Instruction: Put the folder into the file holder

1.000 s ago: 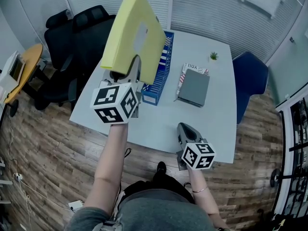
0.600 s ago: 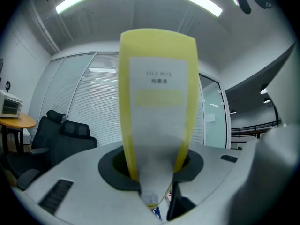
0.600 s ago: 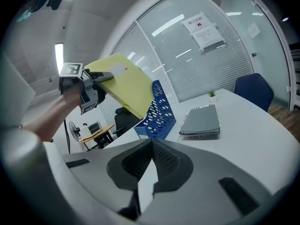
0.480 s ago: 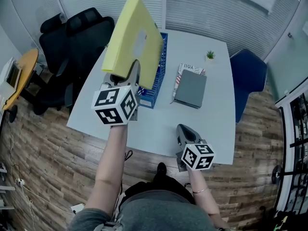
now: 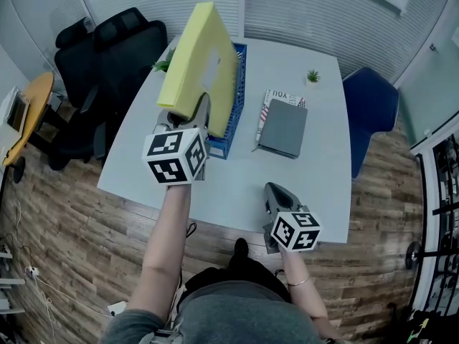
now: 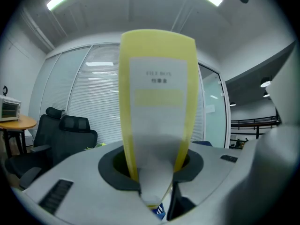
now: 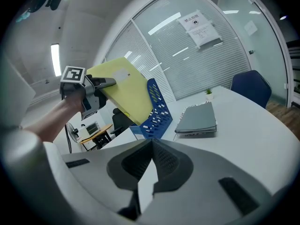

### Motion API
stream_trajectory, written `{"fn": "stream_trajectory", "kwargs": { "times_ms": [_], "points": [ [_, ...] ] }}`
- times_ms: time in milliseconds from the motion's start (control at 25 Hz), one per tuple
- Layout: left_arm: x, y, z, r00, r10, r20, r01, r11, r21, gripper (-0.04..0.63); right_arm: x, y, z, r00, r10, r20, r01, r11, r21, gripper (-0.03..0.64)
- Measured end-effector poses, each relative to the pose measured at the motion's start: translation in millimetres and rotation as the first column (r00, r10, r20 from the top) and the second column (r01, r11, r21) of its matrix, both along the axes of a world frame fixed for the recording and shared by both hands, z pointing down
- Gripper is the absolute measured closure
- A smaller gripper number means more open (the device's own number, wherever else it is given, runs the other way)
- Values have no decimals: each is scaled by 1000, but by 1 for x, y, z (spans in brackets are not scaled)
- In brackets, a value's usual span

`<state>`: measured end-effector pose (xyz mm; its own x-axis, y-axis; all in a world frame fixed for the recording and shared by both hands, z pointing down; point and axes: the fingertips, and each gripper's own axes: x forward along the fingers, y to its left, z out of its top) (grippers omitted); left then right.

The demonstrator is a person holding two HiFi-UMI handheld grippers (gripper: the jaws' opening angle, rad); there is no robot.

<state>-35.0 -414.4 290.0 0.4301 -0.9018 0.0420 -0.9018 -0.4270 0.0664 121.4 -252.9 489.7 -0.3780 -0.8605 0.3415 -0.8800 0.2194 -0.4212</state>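
Note:
My left gripper (image 5: 192, 111) is shut on the near spine end of a thick yellow folder (image 5: 201, 59), which is tilted up and away over the table. The spine with its white label (image 6: 157, 107) fills the left gripper view between the jaws. The folder's lower edge overlaps the blue mesh file holder (image 5: 235, 110); in the right gripper view the folder (image 7: 124, 93) leans against the holder's (image 7: 157, 111) open top. Whether it is inside, I cannot tell. My right gripper (image 5: 271, 192) is shut and holds nothing, near the table's front edge.
A grey notebook (image 5: 285, 129) lies on a magazine to the right of the holder. Small potted plants (image 5: 313, 76) stand at the back of the white table (image 5: 237, 185). Black office chairs (image 5: 107, 56) are on the left, a blue chair (image 5: 369, 110) on the right.
My left gripper has come down with the folder, bringing its lower edge closer onto the file holder. The right gripper has stayed in place.

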Motion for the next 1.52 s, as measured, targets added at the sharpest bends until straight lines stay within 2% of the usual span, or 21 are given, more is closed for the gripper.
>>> {"fn": "stream_trajectory", "kwargs": {
  "times_ms": [440, 760, 960, 1520],
  "points": [
    [9, -9, 32, 999, 5, 46, -1, 997, -75, 440, 5, 0, 5, 1000, 7, 10, -7, 1000, -14, 611],
    [14, -16, 44, 997, 5, 79, 3, 995, -104, 440, 9, 1, 8, 1000, 13, 11, -13, 1000, -25, 611],
    [20, -20, 52, 991, 5, 132, 9, 994, -110, 440, 11, 3, 10, 1000, 20, 16, -19, 999, -32, 611],
    [29, -34, 96, 987, 25, 158, 13, 972, -235, 439, 12, 5, 17, 1000, 15, 23, -14, 998, -53, 611]
  ]
}}
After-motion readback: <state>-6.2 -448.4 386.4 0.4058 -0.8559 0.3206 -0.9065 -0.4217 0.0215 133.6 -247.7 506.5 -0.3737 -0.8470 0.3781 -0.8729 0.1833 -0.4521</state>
